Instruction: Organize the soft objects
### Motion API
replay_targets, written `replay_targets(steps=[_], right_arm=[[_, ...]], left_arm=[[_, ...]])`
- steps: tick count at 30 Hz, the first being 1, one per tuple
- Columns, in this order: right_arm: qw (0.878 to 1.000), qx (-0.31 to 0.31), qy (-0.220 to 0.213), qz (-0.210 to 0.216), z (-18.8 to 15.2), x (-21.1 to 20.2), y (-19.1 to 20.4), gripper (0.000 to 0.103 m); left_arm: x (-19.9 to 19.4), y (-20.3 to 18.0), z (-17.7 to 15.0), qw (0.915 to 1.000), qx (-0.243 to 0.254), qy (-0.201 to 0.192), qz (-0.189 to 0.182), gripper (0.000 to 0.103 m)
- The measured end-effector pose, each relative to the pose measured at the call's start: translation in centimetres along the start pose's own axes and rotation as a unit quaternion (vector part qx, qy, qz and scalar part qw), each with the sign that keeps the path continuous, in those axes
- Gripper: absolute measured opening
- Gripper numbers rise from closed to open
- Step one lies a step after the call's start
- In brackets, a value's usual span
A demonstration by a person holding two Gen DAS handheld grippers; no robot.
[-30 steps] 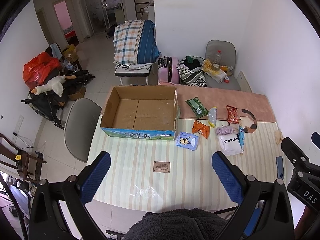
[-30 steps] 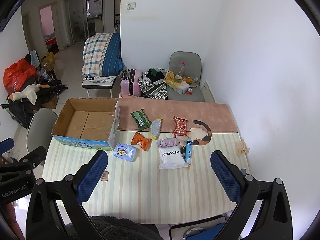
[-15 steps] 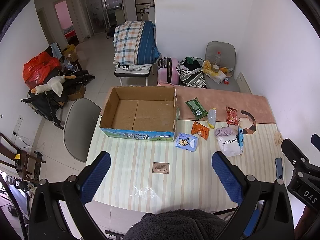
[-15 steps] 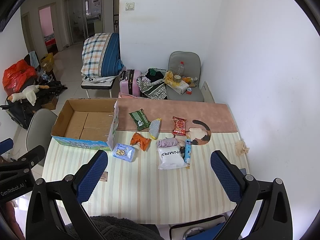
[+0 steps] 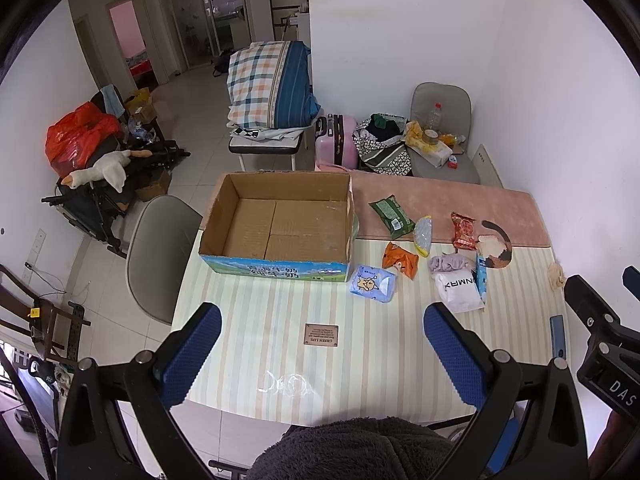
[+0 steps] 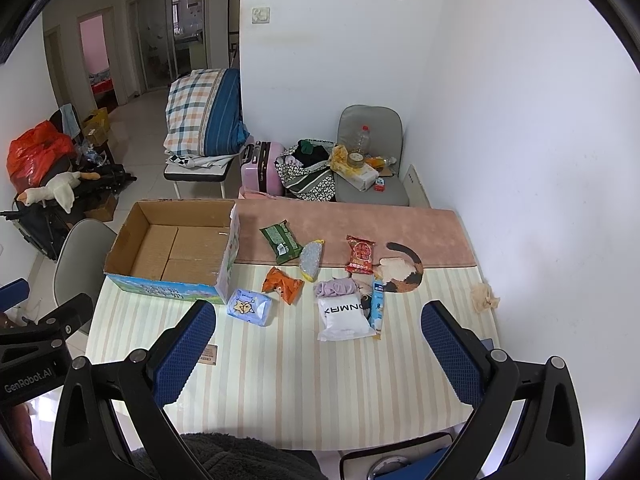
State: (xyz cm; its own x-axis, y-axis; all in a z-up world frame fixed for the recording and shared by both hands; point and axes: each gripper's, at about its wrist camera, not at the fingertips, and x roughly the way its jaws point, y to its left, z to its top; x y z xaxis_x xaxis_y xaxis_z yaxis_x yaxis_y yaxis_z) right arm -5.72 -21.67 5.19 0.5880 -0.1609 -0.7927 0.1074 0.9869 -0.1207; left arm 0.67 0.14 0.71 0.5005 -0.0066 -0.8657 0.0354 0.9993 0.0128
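An open, empty cardboard box [image 5: 276,224] [image 6: 176,248] stands at the table's far left. To its right lie soft packets: a blue tissue pack [image 5: 372,284] [image 6: 248,307], an orange packet [image 5: 400,258] [image 6: 282,282], a green packet [image 5: 391,216] [image 6: 281,241], a red packet [image 5: 463,230] [image 6: 361,255], a white pouch [image 5: 458,291] [image 6: 345,318] and a purple cloth [image 5: 448,262] [image 6: 335,288]. My left gripper [image 5: 322,354] and right gripper [image 6: 318,350] are both open and empty, held above the table's near edge.
A striped cloth covers the table [image 5: 260,312], with a pink runner [image 6: 360,220] along the far side. A crumpled tissue [image 6: 484,298] lies at the right edge. A grey chair [image 5: 160,248] stands left of the table. Chairs, a suitcase and bags stand beyond.
Both views have shifted very slightly; the table objects sit a touch higher in the frame. Both grippers stay open and nothing on the table has moved.
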Motion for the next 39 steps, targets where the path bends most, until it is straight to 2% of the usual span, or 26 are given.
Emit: replay_targets(steps=[20, 25, 30, 34, 36, 39], right_arm=[[1.0, 0.0, -0.004, 0.004, 0.0, 0.1, 0.3, 0.103], [1.0, 0.014, 0.014, 0.01, -0.2, 1.9, -0.1, 0.103], [0.997, 0.048, 0.055, 0.013, -0.3, 6.9, -2.0, 0.103], [0.991, 0.078, 0.108, 0.016, -1.0, 13.9, -4.6, 0.103], [0.986, 0.095, 0.138, 0.017, -1.7, 18.1, -6.1, 0.103], [0.975, 0.113, 0.191, 0.02, -3.0, 25.1, -8.0, 0.103]], left_arm=[[-0.1, 0.0, 0.3, 1.0, -0.004, -0.005, 0.001, 0.103], [0.7, 0.4, 0.3, 0.9999, -0.009, 0.004, -0.003, 0.103], [5.3, 0.4, 1.5, 0.999, -0.02, 0.036, -0.017, 0.103], [12.7, 0.2, 2.4, 0.9917, -0.049, 0.107, -0.051, 0.103], [16.9, 0.1, 2.2, 0.9827, -0.077, 0.151, -0.075, 0.103], [23.4, -0.6, 1.5, 0.9597, -0.13, 0.222, -0.113, 0.102]])
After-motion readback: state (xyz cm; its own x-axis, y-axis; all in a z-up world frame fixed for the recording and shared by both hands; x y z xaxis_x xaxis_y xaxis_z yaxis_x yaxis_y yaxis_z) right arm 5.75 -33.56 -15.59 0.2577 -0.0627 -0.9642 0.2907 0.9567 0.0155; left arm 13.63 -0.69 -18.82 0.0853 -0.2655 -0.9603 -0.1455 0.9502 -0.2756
